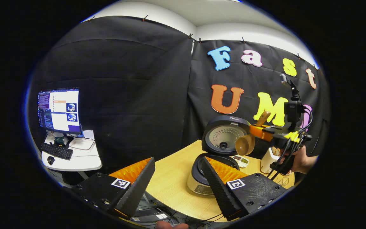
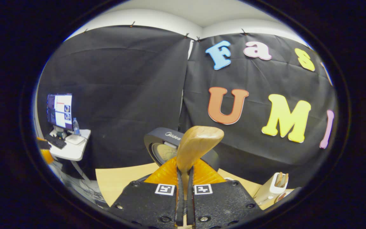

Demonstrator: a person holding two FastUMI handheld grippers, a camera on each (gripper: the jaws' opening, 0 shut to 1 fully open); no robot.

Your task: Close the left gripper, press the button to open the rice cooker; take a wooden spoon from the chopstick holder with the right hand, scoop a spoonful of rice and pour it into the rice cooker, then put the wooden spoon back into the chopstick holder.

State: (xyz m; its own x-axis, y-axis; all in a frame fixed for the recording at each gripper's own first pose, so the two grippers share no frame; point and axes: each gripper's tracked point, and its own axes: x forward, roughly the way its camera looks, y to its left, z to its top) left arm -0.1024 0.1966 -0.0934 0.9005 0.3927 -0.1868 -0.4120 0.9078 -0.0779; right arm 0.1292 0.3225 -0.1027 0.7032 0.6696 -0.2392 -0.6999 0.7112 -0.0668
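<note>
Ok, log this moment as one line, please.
rice cooker: lid open | right claw: shut on wooden spoon, above cooker | left claw: open, idle | chopstick holder: on table

- Our left gripper shows at the bottom of the left gripper view with its two fingers spread wide apart, nothing between them, each finger carrying a square marker on its black base.
- Our right gripper has its fingers drawn together, both pressing on the handle of the wooden spoon, which stands up between them.
- In the left gripper view we see the right gripper farther off, raised and held level, cables hanging from it.
- Our right hand grips it from below at the handle.
</note>
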